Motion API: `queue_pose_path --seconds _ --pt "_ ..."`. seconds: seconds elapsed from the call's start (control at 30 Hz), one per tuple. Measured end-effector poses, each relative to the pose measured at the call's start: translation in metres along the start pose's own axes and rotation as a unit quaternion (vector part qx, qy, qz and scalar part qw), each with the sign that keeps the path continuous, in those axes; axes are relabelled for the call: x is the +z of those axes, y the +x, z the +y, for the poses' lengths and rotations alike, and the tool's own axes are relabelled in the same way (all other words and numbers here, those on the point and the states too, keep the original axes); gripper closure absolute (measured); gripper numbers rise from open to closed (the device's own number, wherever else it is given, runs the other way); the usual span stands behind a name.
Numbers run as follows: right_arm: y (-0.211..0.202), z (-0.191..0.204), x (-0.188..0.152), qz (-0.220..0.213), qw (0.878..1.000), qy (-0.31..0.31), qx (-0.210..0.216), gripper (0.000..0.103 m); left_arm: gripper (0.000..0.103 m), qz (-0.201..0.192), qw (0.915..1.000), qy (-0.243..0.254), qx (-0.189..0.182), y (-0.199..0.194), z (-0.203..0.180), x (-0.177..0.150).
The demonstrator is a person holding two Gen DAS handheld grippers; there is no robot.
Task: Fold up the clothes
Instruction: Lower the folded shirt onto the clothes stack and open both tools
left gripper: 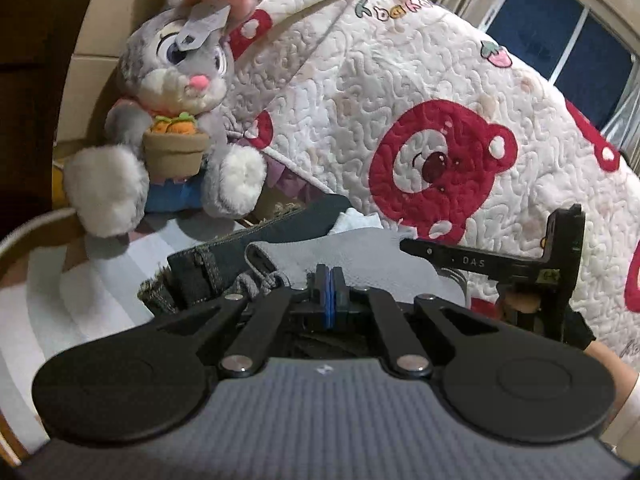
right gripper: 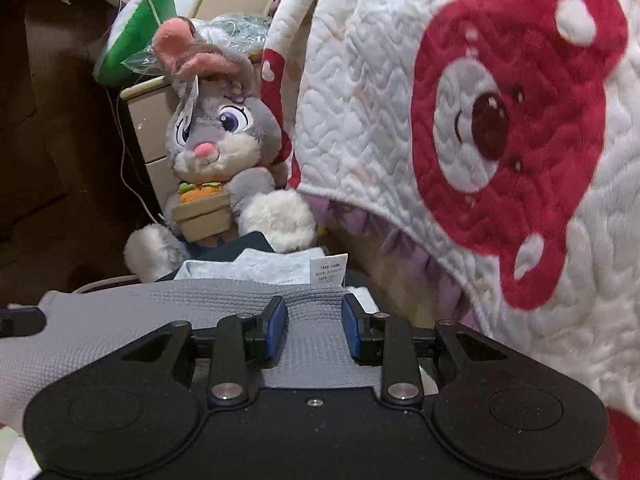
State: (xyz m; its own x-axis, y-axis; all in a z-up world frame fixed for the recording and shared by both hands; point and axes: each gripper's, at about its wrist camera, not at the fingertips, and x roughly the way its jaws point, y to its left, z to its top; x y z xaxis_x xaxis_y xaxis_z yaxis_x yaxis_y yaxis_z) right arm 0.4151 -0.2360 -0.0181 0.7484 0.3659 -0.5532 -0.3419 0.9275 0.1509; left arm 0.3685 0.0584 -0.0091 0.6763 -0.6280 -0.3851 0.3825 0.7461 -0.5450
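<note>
Left tool [left gripper: 328, 280]: blue pads pressed together; grey cloth lies right at the tips, but I cannot tell whether any is pinched between them. Right tool [right gripper: 315, 330]: pads spread, straddling a raised ridge of the same grey textured garment [right gripper: 160, 320], not clamped.

The grey garment lies flat below both tools, its drawstring [left gripper: 256, 276] at the left tool's tip. It sits over a dark denim piece [left gripper: 224, 256], with a white care label [right gripper: 328, 268] showing at the far edge.

Step in hand, as I judge it: gripping the grey garment's near edge with both tools, either to make a fold or to finish one. The pictures fit both. If a grip is wanted, the right tool must close on the ridge squarely, taking only the grey layer.

Room: clothes rest on a bed with pale striped sheet [left gripper: 52, 292]. A plush rabbit [left gripper: 176, 112] sits just behind; a white quilt with red bears [left gripper: 440, 120] rises to the right. A dark window [left gripper: 560, 36] lies beyond, drawers [right gripper: 156, 148] at left.
</note>
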Motion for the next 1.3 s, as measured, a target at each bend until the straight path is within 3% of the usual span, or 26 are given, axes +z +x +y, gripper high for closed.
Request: queue_pose_path --seconds 0.1,0.2,0.23,0.3,0.33,0.4,0.53,0.67,0.83,0.9,1.0,1.07,1.17,1.23,1.3 --pt "-0.011 -0.006 -0.004 -0.016 1.000 0.022 0.015 0.065 0.100 -0.001 0.9994 -0.035 -0.006 -0.003 0.006 0.001" --pt "-0.039 0.005 -0.007 -0.074 0.996 0.038 0.032 0.060 0.100 0.002 0.9998 -0.020 0.003 -0.007 0.000 0.002" --pt "-0.046 0.018 -0.010 -0.081 0.995 0.021 0.056 0.060 0.100 0.003 0.9999 -0.013 0.007 -0.008 -0.003 0.003" --pt "-0.050 0.053 -0.016 -0.056 0.993 -0.050 0.090 0.049 0.100 0.005 0.9999 0.000 0.013 -0.011 -0.007 0.003" --pt "-0.050 0.071 -0.024 -0.037 0.990 -0.101 0.095 0.046 0.100 0.007 0.9998 0.006 0.017 -0.012 -0.010 0.004" --pt "-0.055 0.090 -0.043 -0.041 0.981 -0.176 0.075 0.045 0.100 0.007 0.9998 0.017 0.013 -0.015 -0.009 0.003" --pt "-0.076 0.053 -0.047 -0.058 0.988 -0.102 0.097 0.044 0.100 -0.013 0.9988 0.045 0.013 -0.026 -0.011 0.001" --pt "-0.089 0.045 -0.048 -0.069 0.988 -0.108 0.082 0.038 0.097 -0.029 0.9930 0.095 0.064 -0.039 -0.018 -0.001" --pt "-0.079 0.044 -0.038 -0.101 0.991 -0.071 0.057 0.033 0.096 0.001 0.9950 0.066 0.075 -0.042 -0.008 -0.010" --pt "-0.060 0.039 -0.033 -0.084 0.994 -0.056 0.039 0.030 0.097 0.035 0.9907 0.086 0.099 -0.031 -0.009 -0.022" --pt "-0.034 0.031 -0.026 -0.060 0.997 -0.037 0.015 0.029 0.097 0.008 0.9904 0.078 0.113 -0.036 -0.008 -0.040" --pt "-0.036 0.033 -0.025 -0.062 0.998 -0.032 0.008 0.029 0.096 -0.006 0.9910 0.059 0.120 -0.047 -0.008 -0.040" --pt "-0.052 0.033 -0.024 -0.081 0.997 -0.001 0.007 0.029 0.095 -0.034 0.9855 0.080 0.146 -0.067 -0.023 -0.038" --pt "-0.058 0.038 -0.023 -0.081 0.996 0.003 0.026 0.029 0.094 -0.065 0.9832 0.103 0.135 -0.080 -0.038 -0.030" --pt "-0.062 0.049 -0.023 -0.087 0.996 -0.021 0.011 0.028 0.091 -0.090 0.9819 0.120 0.116 -0.087 -0.050 -0.021"
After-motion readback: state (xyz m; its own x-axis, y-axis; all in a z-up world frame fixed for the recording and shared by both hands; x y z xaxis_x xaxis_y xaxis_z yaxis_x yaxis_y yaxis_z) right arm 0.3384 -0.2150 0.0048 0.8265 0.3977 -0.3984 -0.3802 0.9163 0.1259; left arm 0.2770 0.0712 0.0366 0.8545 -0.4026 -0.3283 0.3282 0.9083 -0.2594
